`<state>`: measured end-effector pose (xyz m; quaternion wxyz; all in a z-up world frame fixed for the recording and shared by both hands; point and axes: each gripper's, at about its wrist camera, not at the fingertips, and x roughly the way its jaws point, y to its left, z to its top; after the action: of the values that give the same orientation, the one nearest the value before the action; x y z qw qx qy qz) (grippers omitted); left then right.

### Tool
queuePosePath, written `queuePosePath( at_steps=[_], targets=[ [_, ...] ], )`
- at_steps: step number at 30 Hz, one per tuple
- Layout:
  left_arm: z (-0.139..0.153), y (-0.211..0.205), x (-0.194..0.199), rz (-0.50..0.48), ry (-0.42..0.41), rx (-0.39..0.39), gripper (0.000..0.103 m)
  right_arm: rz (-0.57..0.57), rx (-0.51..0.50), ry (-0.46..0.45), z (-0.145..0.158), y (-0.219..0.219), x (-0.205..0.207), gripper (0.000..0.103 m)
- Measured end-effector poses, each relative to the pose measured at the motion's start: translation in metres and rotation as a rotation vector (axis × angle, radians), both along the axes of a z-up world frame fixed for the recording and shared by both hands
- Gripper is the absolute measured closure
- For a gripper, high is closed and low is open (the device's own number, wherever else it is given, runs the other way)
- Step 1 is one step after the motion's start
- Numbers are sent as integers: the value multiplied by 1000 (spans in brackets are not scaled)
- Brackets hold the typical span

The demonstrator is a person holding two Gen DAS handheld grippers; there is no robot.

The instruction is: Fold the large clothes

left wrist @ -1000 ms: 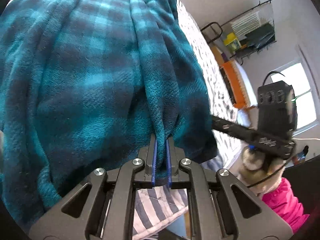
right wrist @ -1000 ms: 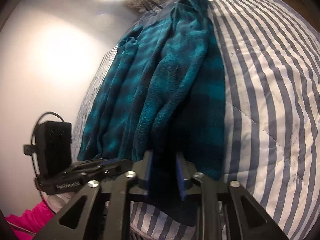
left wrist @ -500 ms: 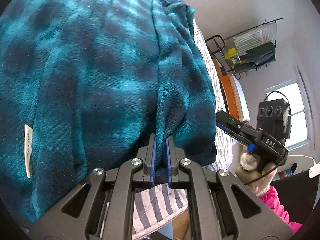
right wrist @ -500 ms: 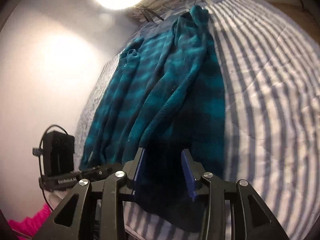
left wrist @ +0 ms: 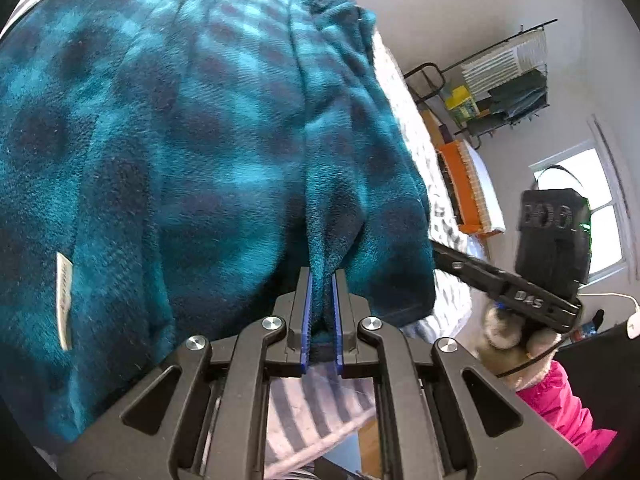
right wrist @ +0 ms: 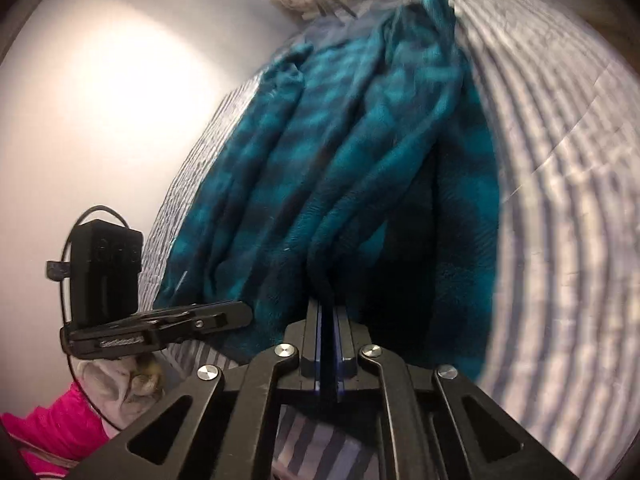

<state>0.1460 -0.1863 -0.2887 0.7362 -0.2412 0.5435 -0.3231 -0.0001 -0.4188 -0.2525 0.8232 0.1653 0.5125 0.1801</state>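
A large teal-and-dark-blue plaid fleece garment (left wrist: 192, 152) is lying rumpled in long lengthwise folds, stretching away across a bed's grey-and-white striped quilt (right wrist: 560, 184), its near edge bunching and lifting.

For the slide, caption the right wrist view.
Right gripper, jaws just closed, pinches the teal plaid fleece on a striped quilt.

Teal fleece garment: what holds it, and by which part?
Both grippers: left gripper and right gripper each pinch a bunched fold at the fleece's near edge.
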Motion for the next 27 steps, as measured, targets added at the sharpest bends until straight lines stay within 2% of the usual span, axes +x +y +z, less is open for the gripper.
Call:
queuePosePath(
  at_steps=[2, 4, 5, 8, 11, 13, 14, 15, 17, 20, 22, 27],
  targets=[
    [3, -5, -4, -12, -5, -19, 98, -29, -42, -29, 25, -6, -15, 101],
    [3, -16, -8, -36, -25, 6, 98, -91, -82, -34, 39, -16, -25, 101],
    [0, -23, -10, -51, -33, 32, 101, -118, -110, -28, 39, -23, -28, 101],
    [-15, -29, -12, -57, -3, 64, 102, -159, -239, 58, 13, -31, -25, 101],
    [-15, -22, -13, -30, -3, 59, 102, -144, -309, 99, -2, -27, -20, 98],
    [-7, -14, -16, -13, -25, 54, 102, -126, -346, 79, 5, -22, -19, 93],
    [-3, -12, -16, -11, -33, 49, 102, -123, -384, 30, 17, -19, -19, 87],
    [1, -10, -17, -14, -41, 39, 102, -116, -397, -9, 25, -17, -19, 86],
    [9, -7, -21, -19, -55, 33, 102, -88, -364, -96, 44, -15, -15, 86],
    [21, -4, -23, -18, -83, 31, 102, -42, -311, -150, 56, -8, 7, 86],
    [28, -1, -25, -8, -97, 24, 102, -9, -299, -139, 47, 1, 29, 87],
    [35, 23, -21, 34, -110, 19, 102, 28, -274, -62, -3, 33, 64, 88]
  ],
)
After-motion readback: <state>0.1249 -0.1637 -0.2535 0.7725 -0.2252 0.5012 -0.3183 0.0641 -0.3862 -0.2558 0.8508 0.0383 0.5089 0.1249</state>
